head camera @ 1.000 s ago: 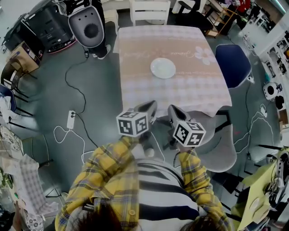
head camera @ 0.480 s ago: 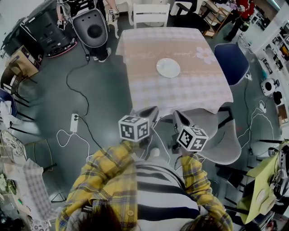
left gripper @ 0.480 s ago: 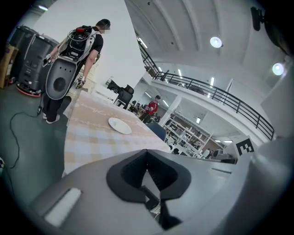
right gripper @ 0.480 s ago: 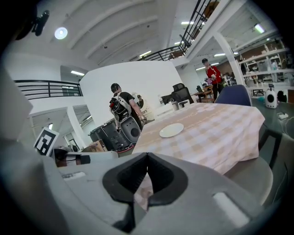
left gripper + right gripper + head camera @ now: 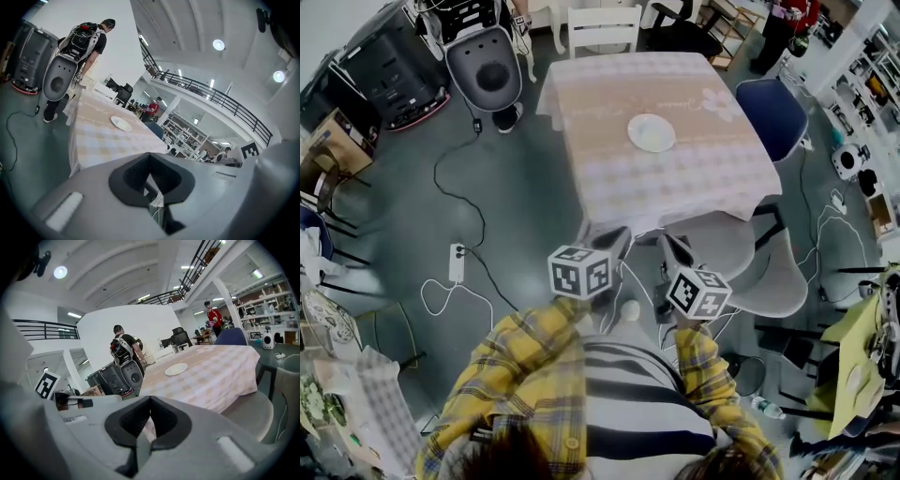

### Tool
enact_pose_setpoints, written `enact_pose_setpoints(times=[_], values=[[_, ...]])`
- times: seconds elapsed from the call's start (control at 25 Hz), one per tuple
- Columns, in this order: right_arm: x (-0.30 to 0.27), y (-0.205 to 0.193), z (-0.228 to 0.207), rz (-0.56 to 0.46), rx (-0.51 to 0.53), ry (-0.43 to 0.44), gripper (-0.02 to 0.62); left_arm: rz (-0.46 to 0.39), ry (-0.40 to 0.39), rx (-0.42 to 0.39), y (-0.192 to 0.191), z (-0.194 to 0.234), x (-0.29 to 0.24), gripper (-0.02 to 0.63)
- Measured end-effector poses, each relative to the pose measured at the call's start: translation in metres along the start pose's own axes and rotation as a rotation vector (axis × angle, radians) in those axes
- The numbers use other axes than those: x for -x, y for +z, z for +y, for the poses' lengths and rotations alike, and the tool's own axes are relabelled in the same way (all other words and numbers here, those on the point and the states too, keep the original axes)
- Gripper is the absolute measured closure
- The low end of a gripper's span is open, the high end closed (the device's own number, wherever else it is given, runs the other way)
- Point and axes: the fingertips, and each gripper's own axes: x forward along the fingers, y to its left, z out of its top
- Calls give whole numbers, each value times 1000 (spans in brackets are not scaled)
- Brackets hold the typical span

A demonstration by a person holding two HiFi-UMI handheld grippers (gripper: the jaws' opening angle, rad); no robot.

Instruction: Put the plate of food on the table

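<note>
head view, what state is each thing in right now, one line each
round white plate: lying flat on the table, untouched; any food on it cannot be made out
square table with checked pink cloth: covered by the cloth, bearing only the plate
left hand-held gripper: shut, empty, short of the table
right hand-held gripper: shut, empty, short of the table
grey chair: upright at the table's near edge, unoccupied

Grey floor [image 5: 516,216] had loose cables [image 5: 441,178] and a power strip [image 5: 456,262]; blue chair [image 5: 778,117], white chair [image 5: 602,28], balcony railing [image 5: 220,101], ceiling lights [image 5: 218,45] on.
</note>
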Motion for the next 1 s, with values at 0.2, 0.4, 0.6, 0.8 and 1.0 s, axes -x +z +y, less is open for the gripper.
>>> enact_pose_setpoints(times=[0.2, 0.4, 0.6, 0.8, 1.0], values=[[12, -7, 14, -28, 2, -18, 598, -7, -26, -6, -3, -4, 16, 604], [22, -16, 27, -50, 4, -36, 598, -17, -46, -7, -6, -7, 31, 604], [31, -23, 34, -65, 4, -55, 598, -29, -60, -8, -9, -9, 39, 604], [37, -27, 39, -78, 19, -72, 598, -24, -77, -18, -12, -14, 42, 604], [42, -25, 42, -111, -28, -62, 598, -22, -92, -21, -13, -18, 44, 604]])
